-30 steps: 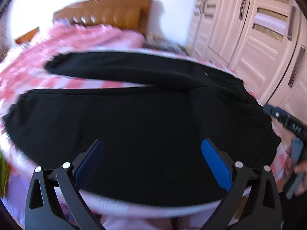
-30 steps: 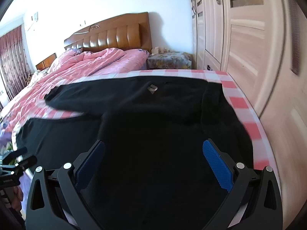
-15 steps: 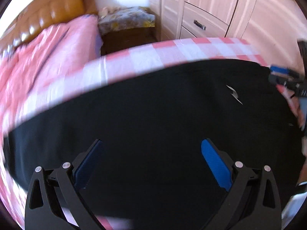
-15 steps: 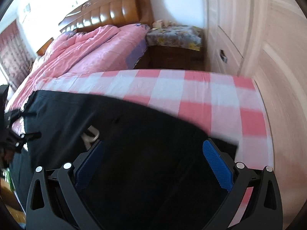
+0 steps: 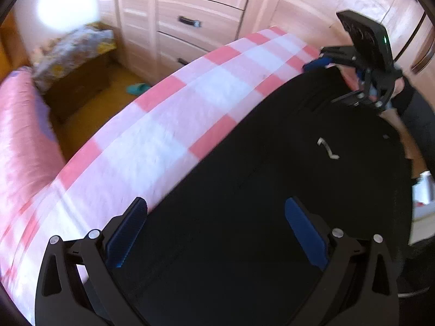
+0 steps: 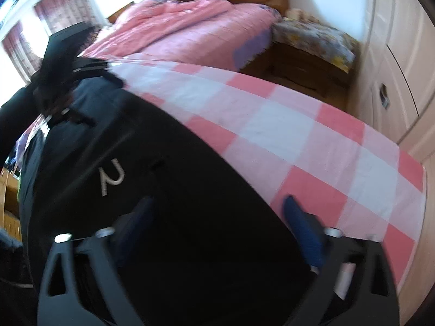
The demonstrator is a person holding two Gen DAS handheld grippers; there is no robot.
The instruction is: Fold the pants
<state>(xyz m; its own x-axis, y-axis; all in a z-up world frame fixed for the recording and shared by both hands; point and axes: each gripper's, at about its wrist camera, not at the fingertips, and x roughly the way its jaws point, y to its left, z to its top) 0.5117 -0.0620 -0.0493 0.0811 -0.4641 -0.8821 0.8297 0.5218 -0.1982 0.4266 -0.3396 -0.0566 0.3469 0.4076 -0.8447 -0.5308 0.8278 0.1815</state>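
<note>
Your black pants [image 5: 272, 190] lie spread flat on a surface covered with a pink-and-white checked cloth [image 5: 163, 135], and the dark fabric fills the lower part of both wrist views. A small pale logo [image 6: 111, 179] shows on the pants near the waistband end. Your left tongs [image 5: 214, 233] hang over the pants with their 2 blue pads [image 5: 127, 231] wide apart; the left pad sits right at the edge where black fabric meets the checked cloth, and nothing is pinched between them. Your right tongs [image 6: 217, 225] also point down at the pants, near the fabric's edge by the cloth; their jaws are closing, with black fabric lying in the gap, but the blur keeps you from telling whether the pads press on it yet. From the left view you can see the right tongs [image 5: 353, 76] low at the far corner of the pants, with a hand [image 5: 399, 87] and dark sleeve behind them. From the right view the left tongs [image 6: 68, 81] show as a dark blurred shape at the opposite end of the pants. Beyond the surface stand a bed with a pink quilt [image 6: 185, 27], a wooden nightstand [image 6: 299, 65] under a patterned cover, and pale wardrobe doors [image 5: 217, 13]; a teal slipper [image 5: 137, 88] lies on the floor.
</note>
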